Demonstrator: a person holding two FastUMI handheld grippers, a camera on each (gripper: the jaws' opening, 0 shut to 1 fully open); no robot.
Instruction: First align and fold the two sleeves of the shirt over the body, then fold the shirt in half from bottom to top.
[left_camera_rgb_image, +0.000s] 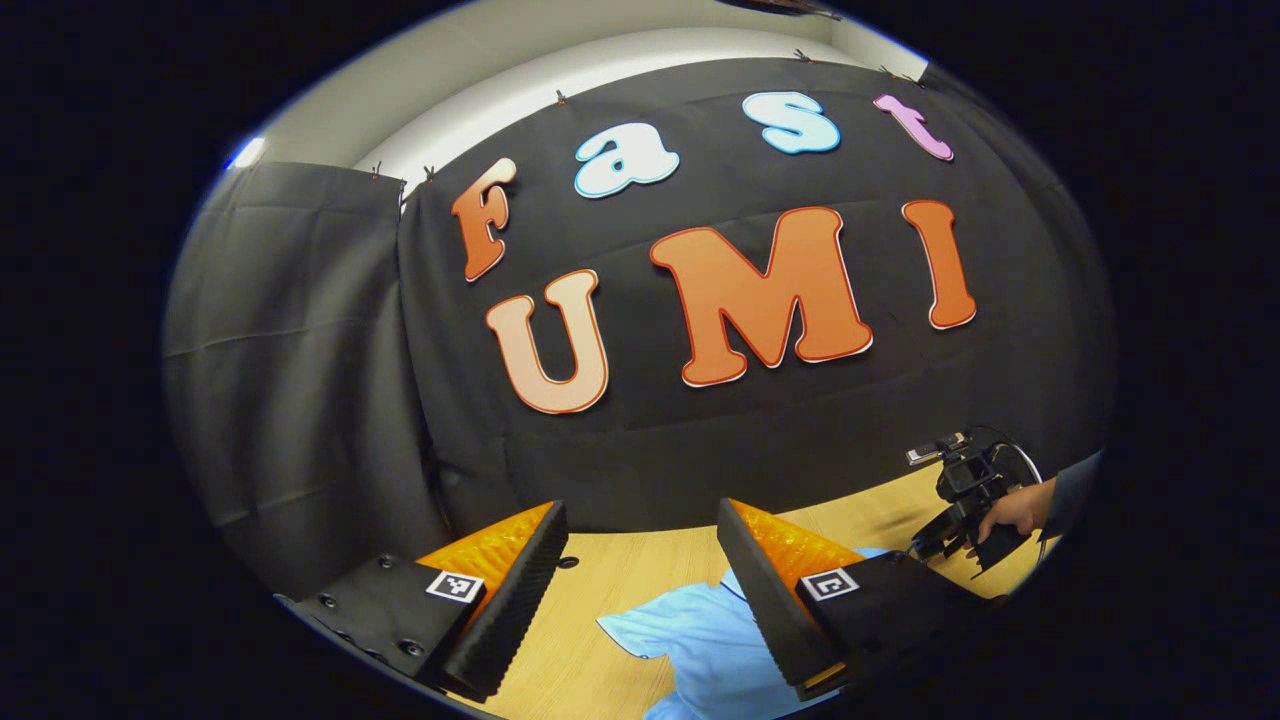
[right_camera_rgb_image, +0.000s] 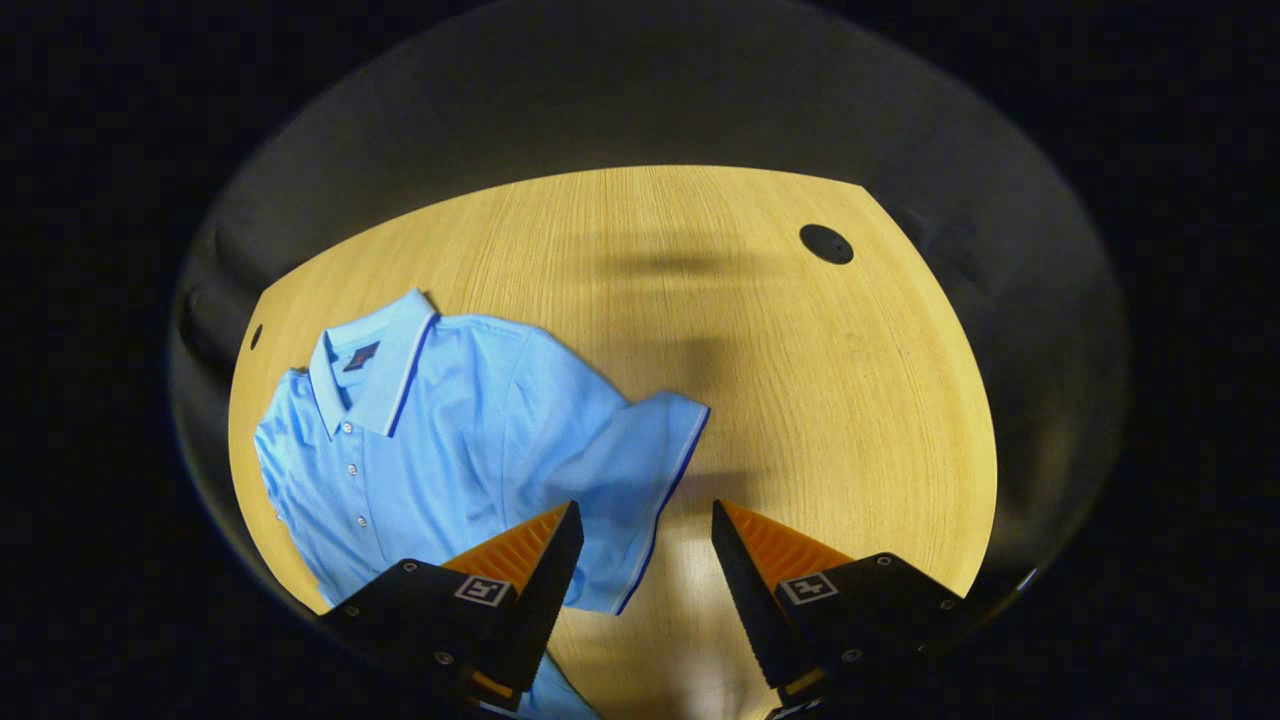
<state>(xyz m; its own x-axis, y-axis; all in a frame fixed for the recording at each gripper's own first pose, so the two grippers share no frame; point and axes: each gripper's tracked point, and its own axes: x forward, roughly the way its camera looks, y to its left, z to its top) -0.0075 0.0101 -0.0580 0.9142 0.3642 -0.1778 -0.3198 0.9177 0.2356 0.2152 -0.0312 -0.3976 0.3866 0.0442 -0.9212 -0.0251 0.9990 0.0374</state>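
A light blue polo shirt (right_camera_rgb_image: 450, 430) lies flat on the wooden table (right_camera_rgb_image: 800, 400), collar toward the far left, buttons up. One short sleeve (right_camera_rgb_image: 630, 480) with a dark trim spreads out to the right. My right gripper (right_camera_rgb_image: 640, 530) hovers open above that sleeve's edge, nothing between its fingers. In the left gripper view, part of the same shirt (left_camera_rgb_image: 690, 640) shows low down, and my left gripper (left_camera_rgb_image: 640, 540) is open above it, holding nothing. The other gripper (left_camera_rgb_image: 965, 510), held by a hand, appears at the right of the left gripper view.
The table has a dark round hole (right_camera_rgb_image: 826, 243) near its far right and a smaller one (right_camera_rgb_image: 256, 336) at the left edge. Black cloth walls (left_camera_rgb_image: 300, 380) close the booth behind the table. Bare wood lies to the right of the shirt.
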